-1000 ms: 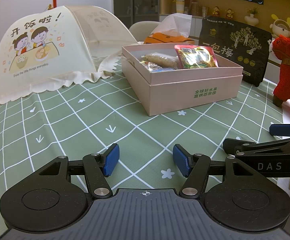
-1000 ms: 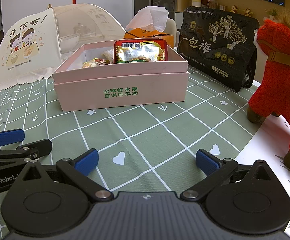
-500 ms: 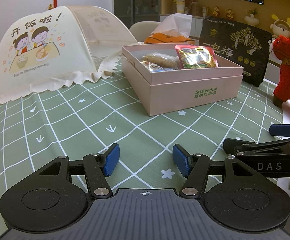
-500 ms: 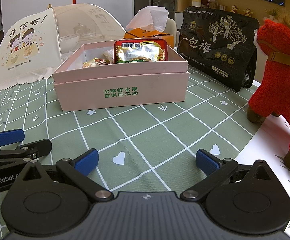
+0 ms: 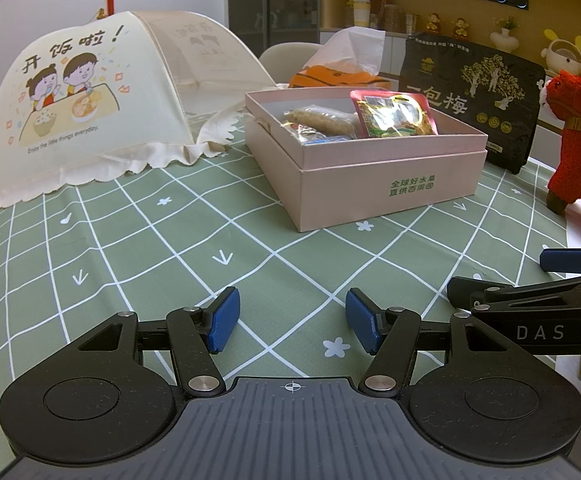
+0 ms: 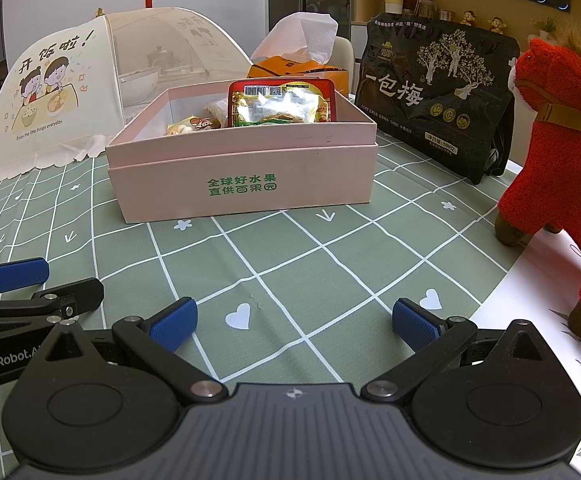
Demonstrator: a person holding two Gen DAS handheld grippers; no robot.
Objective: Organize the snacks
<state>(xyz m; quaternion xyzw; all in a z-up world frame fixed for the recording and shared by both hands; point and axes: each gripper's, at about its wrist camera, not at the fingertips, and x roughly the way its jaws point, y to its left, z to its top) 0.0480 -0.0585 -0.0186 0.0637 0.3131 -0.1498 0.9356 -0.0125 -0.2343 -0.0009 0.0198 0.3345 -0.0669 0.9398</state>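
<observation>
On the green checked tablecloth (image 5: 194,240), as the left wrist camera sees it, stands an open pink box (image 5: 370,176) with green printed characters on its near side. Inside it a red snack packet (image 5: 394,114) leans upright against the right part of the box, with a brown-filled clear pouch (image 5: 318,120) lying to its left and a smaller wrapped snack (image 5: 314,134) in front of that. Behind the box sit an orange tissue box (image 5: 338,76) and a black plum bag (image 5: 474,96); a cream mesh food cover (image 5: 82,108) stands to the box's left, a red plush horse (image 5: 578,140) to its right. The left gripper (image 5: 290,320) hovers low over the cloth, well short of the box, its blue pads spread apart with nothing between them.

From the right wrist camera, the same pink box (image 6: 242,168) faces squarely, the red snack packet (image 6: 282,102) standing at its rear right showing its barcode side, and a pale wrapped snack (image 6: 188,126) lying to the packet's left. The black plum bag (image 6: 438,92) stands to the box's right rear, the plush horse (image 6: 562,152) farther right. The right gripper (image 6: 294,324) points down toward the cloth in front of the box, jaws wide and empty. The left gripper (image 6: 14,280) shows at the left edge, beside it.
</observation>
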